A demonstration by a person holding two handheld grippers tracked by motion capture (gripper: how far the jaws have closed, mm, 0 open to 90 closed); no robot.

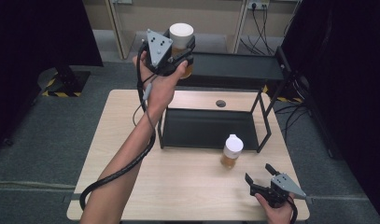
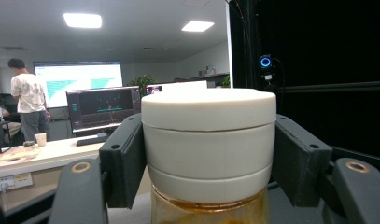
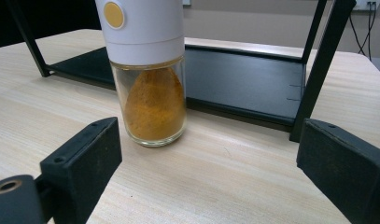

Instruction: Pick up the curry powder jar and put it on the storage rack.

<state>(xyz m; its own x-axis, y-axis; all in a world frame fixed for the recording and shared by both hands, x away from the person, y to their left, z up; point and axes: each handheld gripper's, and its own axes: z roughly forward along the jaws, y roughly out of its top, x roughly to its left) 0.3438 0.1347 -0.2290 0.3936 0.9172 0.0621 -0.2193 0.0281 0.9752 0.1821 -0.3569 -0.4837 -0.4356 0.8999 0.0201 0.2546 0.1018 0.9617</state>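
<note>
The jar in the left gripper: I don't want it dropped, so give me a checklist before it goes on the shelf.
1. Left gripper clamped on the jar at its white lid: ok.
2. Jar upright: ok.
3. Bare room on the shelf's top level: ok.
4. Jar already over the top level: cannot tell.
5. Right gripper open and low, away from the shelf: ok.
6. Small spice jar standing on the table, out of the way: ok.
</note>
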